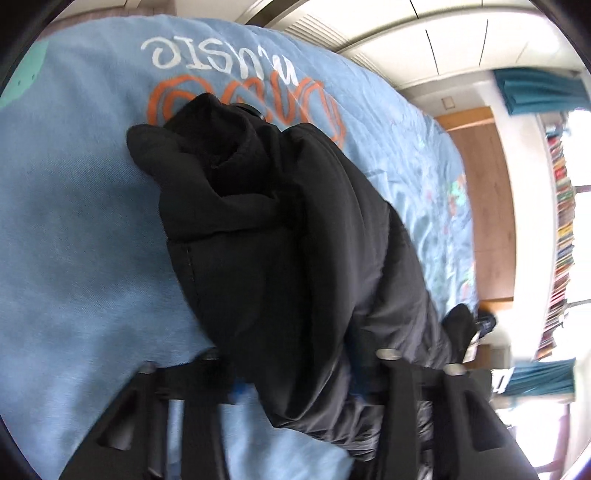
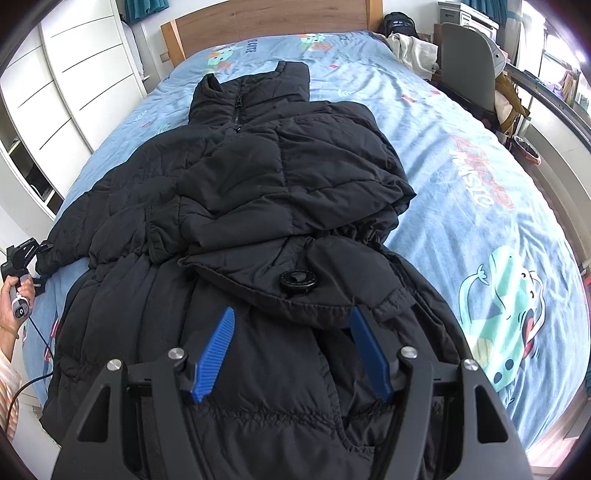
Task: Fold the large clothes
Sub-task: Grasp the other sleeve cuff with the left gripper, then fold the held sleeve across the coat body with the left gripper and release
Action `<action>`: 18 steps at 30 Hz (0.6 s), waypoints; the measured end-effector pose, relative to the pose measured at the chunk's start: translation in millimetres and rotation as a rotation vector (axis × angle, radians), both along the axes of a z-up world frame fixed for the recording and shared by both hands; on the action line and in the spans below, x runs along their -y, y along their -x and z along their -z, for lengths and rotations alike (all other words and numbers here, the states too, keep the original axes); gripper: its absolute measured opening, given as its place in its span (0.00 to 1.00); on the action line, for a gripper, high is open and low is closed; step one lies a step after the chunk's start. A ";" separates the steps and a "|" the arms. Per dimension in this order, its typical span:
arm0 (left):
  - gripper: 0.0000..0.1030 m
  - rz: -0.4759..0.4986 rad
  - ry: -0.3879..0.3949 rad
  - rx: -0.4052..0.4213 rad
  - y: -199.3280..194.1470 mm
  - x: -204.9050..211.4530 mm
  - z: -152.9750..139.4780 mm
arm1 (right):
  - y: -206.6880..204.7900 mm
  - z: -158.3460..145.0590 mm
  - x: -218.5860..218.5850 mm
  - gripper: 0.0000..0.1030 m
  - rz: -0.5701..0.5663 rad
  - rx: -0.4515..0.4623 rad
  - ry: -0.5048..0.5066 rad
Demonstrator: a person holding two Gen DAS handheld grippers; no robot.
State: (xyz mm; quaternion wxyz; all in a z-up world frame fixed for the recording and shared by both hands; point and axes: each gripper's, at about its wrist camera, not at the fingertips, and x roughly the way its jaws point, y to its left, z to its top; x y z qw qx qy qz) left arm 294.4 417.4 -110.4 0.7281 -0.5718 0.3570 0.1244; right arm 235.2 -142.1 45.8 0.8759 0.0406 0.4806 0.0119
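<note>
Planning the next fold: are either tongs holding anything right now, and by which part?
Left tongs grip the black jacket by its sleeve end. Right tongs are open over the jacket, holding nothing.

Bare bedsheet (image 2: 480, 236) right of jacket (image 2: 258, 192); wardrobe (image 2: 74, 92) hemming left

One black padded jacket (image 2: 258, 206) lies on one bed (image 2: 461, 177), with one wooden headboard (image 2: 273, 22) at the far end. Two grippers show: the right gripper (image 2: 291, 347) near the jacket's hem, the left gripper (image 2: 26, 254) at the left edge, in one hand (image 2: 14, 299). One grey chair (image 2: 469, 74) stands far right, one white wardrobe (image 2: 74, 92) on the left.
</note>
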 end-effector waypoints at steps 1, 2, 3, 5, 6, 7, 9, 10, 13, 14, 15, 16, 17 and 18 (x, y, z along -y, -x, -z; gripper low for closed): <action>0.22 -0.006 -0.004 0.005 1.3 0.6 -2.4 | 0.4 0.0 0.3 0.62 0.000 0.000 0.001; 0.19 -0.006 -0.014 0.014 2.2 1.4 -6.6 | 0.8 -0.1 1.2 0.62 0.001 0.000 0.001; 0.14 -0.004 -0.028 0.027 3.1 3.2 -12.5 | 1.4 -0.4 2.2 0.62 0.001 0.000 -0.001; 0.11 0.007 -0.064 0.046 2.9 5.9 -24.0 | 2.6 -0.7 4.0 0.62 0.003 0.003 -0.006; 0.09 0.013 -0.080 0.054 0.6 7.2 -29.9 | 3.5 -1.0 4.6 0.62 0.004 0.005 -0.009; 0.09 0.018 -0.094 0.061 0.0 8.9 -36.1 | 4.9 -1.8 5.2 0.62 0.004 0.007 -0.011; 0.08 0.036 -0.132 0.072 -1.5 13.9 -50.7 | 7.7 -4.0 6.5 0.62 0.004 0.013 -0.015; 0.08 0.045 -0.152 0.072 -4.0 15.5 -56.0 | 9.0 -5.3 7.4 0.62 0.004 0.017 -0.018; 0.08 0.082 -0.228 0.085 -8.6 27.3 -82.6 | 14.1 -10.8 10.6 0.62 0.008 0.034 -0.034; 0.08 0.092 -0.246 0.092 -9.1 31.3 -89.2 | 16.2 -13.0 12.0 0.62 0.010 0.041 -0.037; 0.07 0.104 -0.266 0.100 -10.5 36.3 -96.7 | 18.3 -15.0 13.5 0.62 0.012 0.048 -0.040; 0.07 0.120 -0.290 0.112 -11.7 43.3 -107.5 | 19.8 -16.2 14.9 0.62 0.014 0.054 -0.042; 0.07 0.131 -0.305 0.119 -15.0 47.4 -113.0 | 22.6 -17.8 17.2 0.62 0.017 0.060 -0.046; 0.07 0.145 -0.328 0.129 -15.3 53.6 -122.2 | 24.9 -19.2 19.4 0.62 0.020 0.065 -0.051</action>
